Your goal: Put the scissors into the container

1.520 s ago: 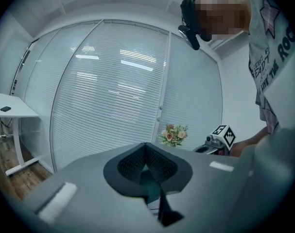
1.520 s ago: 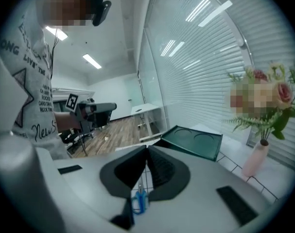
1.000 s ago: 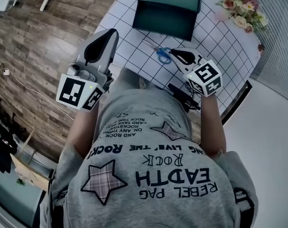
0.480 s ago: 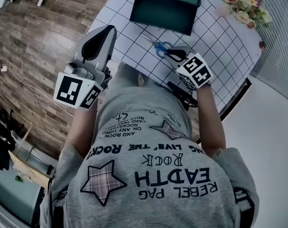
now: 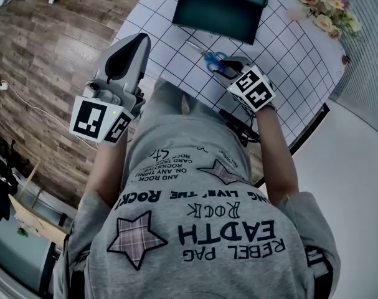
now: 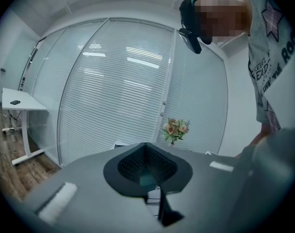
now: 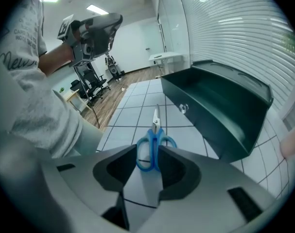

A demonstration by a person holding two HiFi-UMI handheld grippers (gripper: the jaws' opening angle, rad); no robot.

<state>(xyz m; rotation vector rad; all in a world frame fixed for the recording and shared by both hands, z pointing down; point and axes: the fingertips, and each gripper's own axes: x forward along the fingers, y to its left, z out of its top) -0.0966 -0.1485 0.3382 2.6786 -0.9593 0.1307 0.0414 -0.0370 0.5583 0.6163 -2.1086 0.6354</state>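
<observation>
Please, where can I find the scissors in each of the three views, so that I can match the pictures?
Head view: scissors upper centre, on the checked table, just below the dark green container.
Left gripper view: not in it.
Right gripper view: scissors low centre, blades pointing away, container to their right.
Shared landmark: the container, in the head and right gripper views.

Your scissors [image 7: 155, 136] lie on the table [image 5: 288, 50], just before the container [image 5: 221, 8]. To its right stand flowers [image 5: 326, 8].
</observation>
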